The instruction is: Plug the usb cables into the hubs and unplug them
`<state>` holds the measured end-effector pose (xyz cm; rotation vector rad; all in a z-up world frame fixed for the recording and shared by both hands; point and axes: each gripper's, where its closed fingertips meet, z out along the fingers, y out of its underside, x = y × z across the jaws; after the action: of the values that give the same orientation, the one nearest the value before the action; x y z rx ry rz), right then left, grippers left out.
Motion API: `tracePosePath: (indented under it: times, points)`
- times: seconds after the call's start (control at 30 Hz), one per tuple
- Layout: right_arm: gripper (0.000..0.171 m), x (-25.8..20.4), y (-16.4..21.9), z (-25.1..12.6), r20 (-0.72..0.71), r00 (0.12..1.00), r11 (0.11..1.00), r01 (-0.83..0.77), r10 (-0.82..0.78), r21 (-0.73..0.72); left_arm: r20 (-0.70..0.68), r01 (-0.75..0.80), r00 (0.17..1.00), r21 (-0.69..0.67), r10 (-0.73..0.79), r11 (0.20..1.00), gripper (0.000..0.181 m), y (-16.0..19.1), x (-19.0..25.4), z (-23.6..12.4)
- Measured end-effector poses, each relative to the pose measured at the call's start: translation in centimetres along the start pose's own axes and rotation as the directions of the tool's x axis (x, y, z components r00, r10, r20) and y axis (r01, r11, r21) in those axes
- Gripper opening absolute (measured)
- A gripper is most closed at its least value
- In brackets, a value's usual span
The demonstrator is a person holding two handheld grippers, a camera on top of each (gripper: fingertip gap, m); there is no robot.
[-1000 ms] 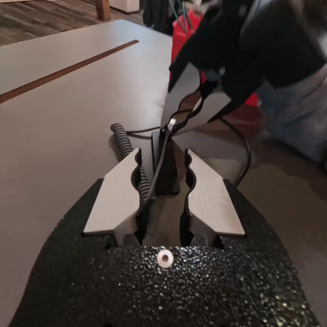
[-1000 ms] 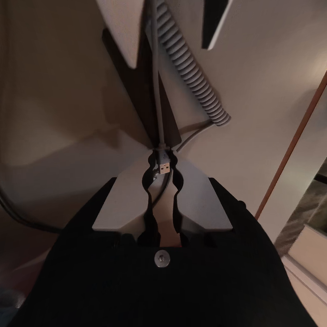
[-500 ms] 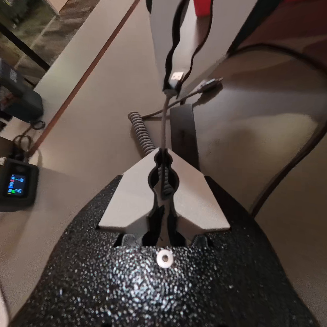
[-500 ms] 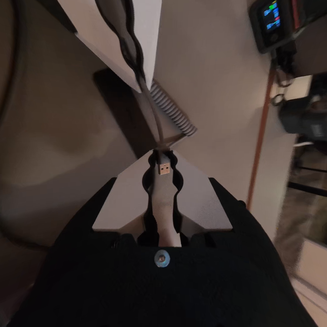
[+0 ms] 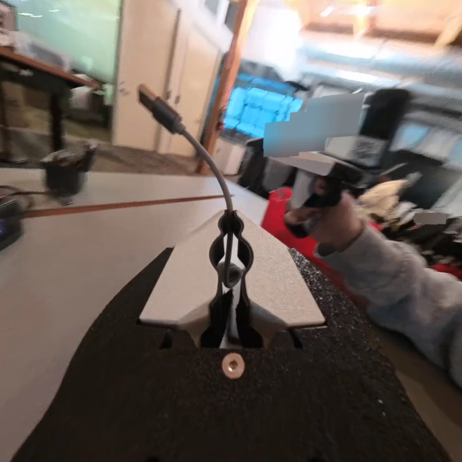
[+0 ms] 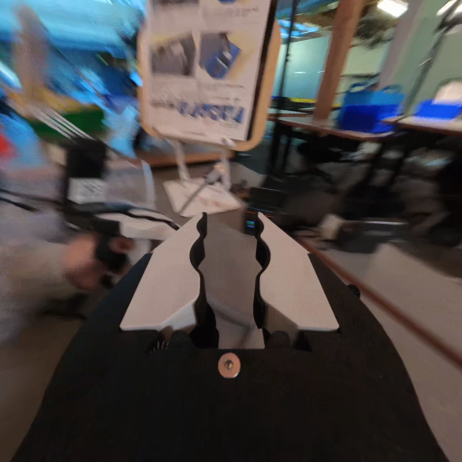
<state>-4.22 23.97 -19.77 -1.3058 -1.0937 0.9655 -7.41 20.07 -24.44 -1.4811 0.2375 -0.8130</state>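
Between the fingers of your left claw (image 5: 228, 212) the thin grey usb cable (image 5: 217, 175) is clamped, its USB-A plug (image 5: 160, 110) arcing up and left, free in the air above the grey bench (image 5: 75, 250). No hub shows. The cord looks light and springy, so the plug will likely wander; a hold on the rigid plug housing would steer it better. Your hand (image 5: 330, 217) shows to the right.

From the right wrist view, your right claw (image 6: 231, 222) stands apart, holding nothing, amid heavy blur.
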Motion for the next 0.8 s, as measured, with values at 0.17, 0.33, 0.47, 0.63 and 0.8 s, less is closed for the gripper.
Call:
tracePosePath:
  times: [0.17, 0.33, 0.47, 0.63, 0.8]
  points:
    - [0.042, -3.8, -2.1, -0.3, 0.431, 0.794, 0.875, -0.483, 0.429, 0.019, -0.444, 0.169, 0.888, 0.075, -0.119, 0.983, 0.0, -1.3, 6.1, -0.4]
    - [0.035, -5.5, -4.1, -0.7, 0.61, 0.571, 0.73, -0.683, 0.55, -0.019, -0.563, 0.207, 0.817, 0.082, -0.126, 0.975, 0.0, -1.7, 8.0, -1.0]
    - [0.033, -6.6, -4.2, -0.1, 0.617, 0.52, 0.693, -0.719, 0.591, -0.058, -0.626, 0.235, 0.768, 0.083, -0.133, 0.968, 0.0, -2.0, 9.0, -1.6]
    - [0.032, -7.3, -5.6, -0.6, 0.701, 0.371, 0.589, -0.803, 0.609, -0.086, -0.641, 0.224, 0.756, 0.062, -0.133, 0.973, 0.0, -1.6, 9.5, -1.4]
    - [0.012, -7.7, -5.9, -0.7, 0.698, 0.412, 0.619, -0.784, 0.586, -0.057, -0.638, 0.197, 0.758, 0.028, -0.134, 0.98, 0.0, -0.9, 9.8, -1.1]
